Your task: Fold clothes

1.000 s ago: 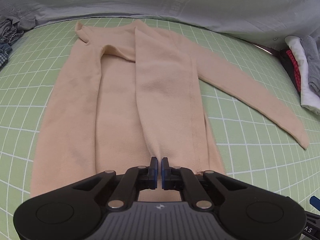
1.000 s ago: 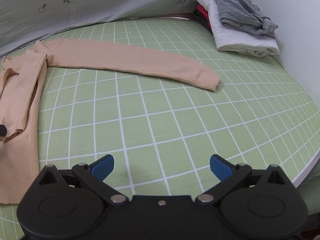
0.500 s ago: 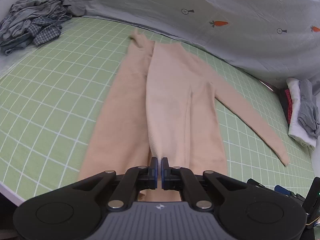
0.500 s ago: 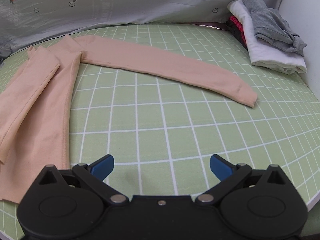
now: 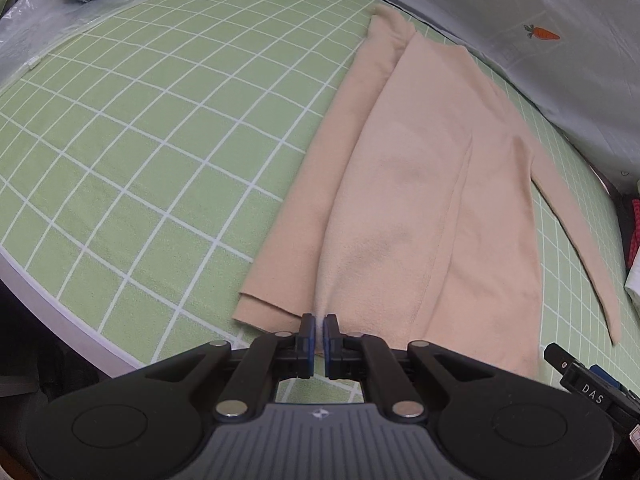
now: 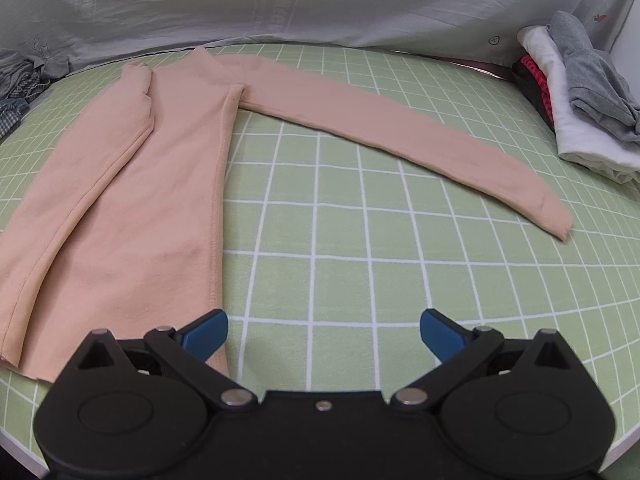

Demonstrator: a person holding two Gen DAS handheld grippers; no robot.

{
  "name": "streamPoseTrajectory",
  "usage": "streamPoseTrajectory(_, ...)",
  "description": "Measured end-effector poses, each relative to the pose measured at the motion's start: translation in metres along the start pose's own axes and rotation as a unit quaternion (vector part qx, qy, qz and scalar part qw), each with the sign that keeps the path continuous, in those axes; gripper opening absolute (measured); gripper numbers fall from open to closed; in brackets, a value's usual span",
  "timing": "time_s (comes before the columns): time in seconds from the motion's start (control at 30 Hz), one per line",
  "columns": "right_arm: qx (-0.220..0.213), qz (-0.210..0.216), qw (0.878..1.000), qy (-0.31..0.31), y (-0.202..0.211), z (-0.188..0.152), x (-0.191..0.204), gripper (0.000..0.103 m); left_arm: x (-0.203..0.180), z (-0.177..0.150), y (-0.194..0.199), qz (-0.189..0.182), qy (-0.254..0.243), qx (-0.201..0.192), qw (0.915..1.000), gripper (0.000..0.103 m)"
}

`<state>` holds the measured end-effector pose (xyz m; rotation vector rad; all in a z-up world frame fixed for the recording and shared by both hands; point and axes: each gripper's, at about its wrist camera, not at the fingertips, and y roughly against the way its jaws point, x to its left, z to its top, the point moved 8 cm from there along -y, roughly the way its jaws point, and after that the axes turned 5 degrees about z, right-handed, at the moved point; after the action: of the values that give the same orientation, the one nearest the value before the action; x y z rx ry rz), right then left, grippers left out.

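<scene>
Left wrist view: left gripper (image 5: 319,330) jaws pinch the peach top (image 5: 420,184) hem; its contact is partly hidden. Right gripper (image 6: 323,330) jaws stand wide, empty.

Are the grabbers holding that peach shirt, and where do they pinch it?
The left gripper is shut on the peach long-sleeved shirt, pinching the bottom hem of the side folded over its middle. The right gripper is open, holding nothing.
</scene>
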<state>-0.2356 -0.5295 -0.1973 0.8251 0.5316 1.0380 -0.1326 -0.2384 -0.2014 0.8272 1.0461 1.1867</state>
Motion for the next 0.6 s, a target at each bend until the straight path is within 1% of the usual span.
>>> streamPoseTrajectory(0.03, -0.001, -0.001, 1.000, -0.001, 0.001, 0.001, 0.000, 0.103, 0.000, -0.001, -0.002, 0.004, -0.003, 0.005, 1.0000, 0.008)
streamPoseTrajectory(0.17, -0.009, -0.006, 1.000, -0.012, 0.004, 0.007, -0.004, 0.103, -0.004, 0.002, -0.004, 0.012, -0.020, 0.019, 0.9995, 0.009)
streamPoseTrajectory(0.2, -0.012, -0.008, 1.000, -0.016, 0.004, 0.010, -0.005, 0.103, -0.005, 0.002, -0.004, 0.015, -0.024, 0.023, 0.9993, 0.011)
streamPoseTrajectory(0.23, -0.014, -0.010, 1.000, -0.021, 0.004, 0.012, -0.007, 0.103, -0.006, 0.004, -0.002, 0.024, -0.032, 0.023, 0.9989, 0.020)
streamPoseTrajectory(0.27, -0.017, -0.011, 0.999, -0.026, 0.005, 0.014, -0.008, 0.103, -0.007, 0.005, -0.001, 0.033, -0.039, 0.024, 0.9984, 0.027)
streamPoseTrajectory(0.3, -0.019, -0.011, 0.999, -0.030, 0.005, 0.016, -0.009, 0.103, -0.008, 0.007, 0.002, 0.040, -0.047, 0.019, 0.9979, 0.039)
streamPoseTrajectory(0.33, -0.022, -0.012, 0.999, -0.035, 0.004, 0.019, -0.010, 0.103, -0.011, 0.010, 0.006, 0.046, -0.056, 0.008, 0.9974, 0.049)
streamPoseTrajectory(0.37, -0.024, -0.011, 0.999, -0.039, 0.004, 0.022, -0.011, 0.103, -0.013, 0.014, 0.011, 0.052, -0.064, -0.003, 0.9966, 0.054)
streamPoseTrajectory(0.43, -0.028, -0.012, 0.998, -0.049, 0.003, 0.027, -0.014, 0.103, -0.018, 0.023, 0.018, 0.055, -0.075, -0.020, 0.9955, 0.071)
streamPoseTrajectory(0.53, -0.032, -0.013, 0.997, -0.066, 0.000, 0.034, -0.019, 0.103, -0.025, 0.036, 0.022, 0.068, -0.089, -0.039, 0.9929, 0.082)
streamPoseTrajectory(0.6, -0.034, -0.016, 0.996, -0.077, -0.002, 0.039, -0.024, 0.103, -0.028, 0.044, 0.023, 0.078, -0.099, -0.050, 0.9907, 0.083)
